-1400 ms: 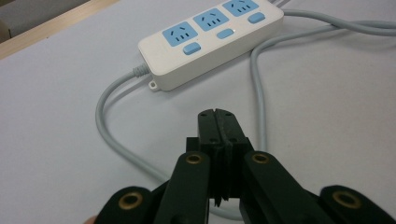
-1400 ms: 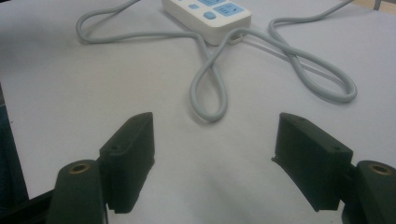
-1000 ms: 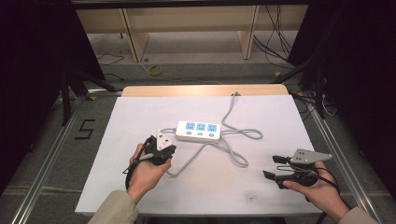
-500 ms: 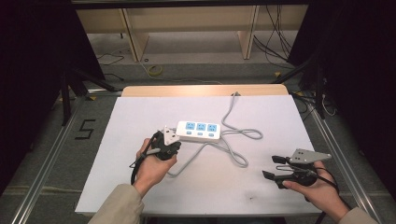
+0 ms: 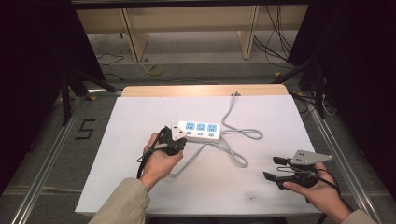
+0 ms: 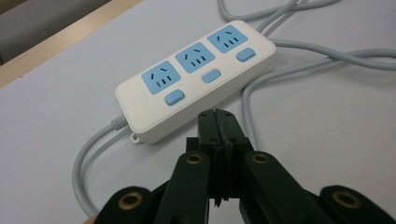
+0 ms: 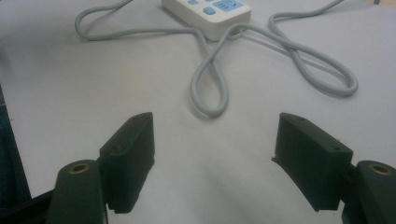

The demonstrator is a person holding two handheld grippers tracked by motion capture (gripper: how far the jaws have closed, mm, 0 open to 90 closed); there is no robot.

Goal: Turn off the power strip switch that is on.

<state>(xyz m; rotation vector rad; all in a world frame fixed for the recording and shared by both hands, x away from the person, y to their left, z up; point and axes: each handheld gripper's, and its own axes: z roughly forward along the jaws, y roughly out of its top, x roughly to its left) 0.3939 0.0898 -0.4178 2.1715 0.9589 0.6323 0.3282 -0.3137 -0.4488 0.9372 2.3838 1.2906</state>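
A white table (image 5: 140, 186) takes up most of the high view, and near its middle lies a white power strip (image 5: 200, 130) with three blue sockets and three blue switches, flat and face up. Its grey cable (image 5: 243, 135) leaves one end, curls in loose loops over the table beside the strip and runs off toward the far edge.

The left gripper (image 6: 220, 122) has its jaws pressed together with nothing between them, and its closed tip hovers just beside the near long side of the strip, close to the switch (image 6: 174, 98) nearest the cable end; whether it touches the casing cannot be told. The right gripper (image 7: 212, 140) sits well apart at the near right part of the table, jaws spread wide and empty, pointed toward a cable loop.

Judging from this, the work is at an early stage: the approach to the strip is made, but no switch looks pressed yet and the strip lies unmoved. Pushing the switches, probably with the closed tip, appears to be what is left
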